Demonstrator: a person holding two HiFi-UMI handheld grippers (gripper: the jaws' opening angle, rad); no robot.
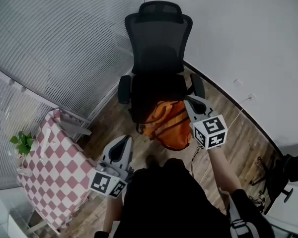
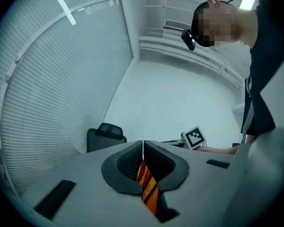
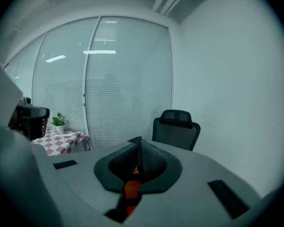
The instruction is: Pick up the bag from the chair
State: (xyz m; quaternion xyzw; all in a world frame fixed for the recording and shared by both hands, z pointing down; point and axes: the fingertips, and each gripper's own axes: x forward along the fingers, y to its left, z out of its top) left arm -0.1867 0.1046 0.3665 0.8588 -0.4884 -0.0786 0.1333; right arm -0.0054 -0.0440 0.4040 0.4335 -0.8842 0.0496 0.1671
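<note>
Two grippers share the orange bag (image 1: 168, 125): left gripper (image 1: 123, 144) clamped on its striped strap (image 2: 149, 188), right gripper (image 1: 191, 103) on fabric, likely to lift it evenly off the chair (image 1: 159, 38).

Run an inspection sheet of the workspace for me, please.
Surface: wooden floor.
Job's things: orange bag at the front of the black chair seat; contact with the seat unclear.
Clutter: checked table with a plant, at the left.
Grippers: left tool shut on a striped strap; right tool shut on an orange strap.
Cables: thin cable on the floor by the right wall.
Surroundings: window blinds, white wall.
</note>
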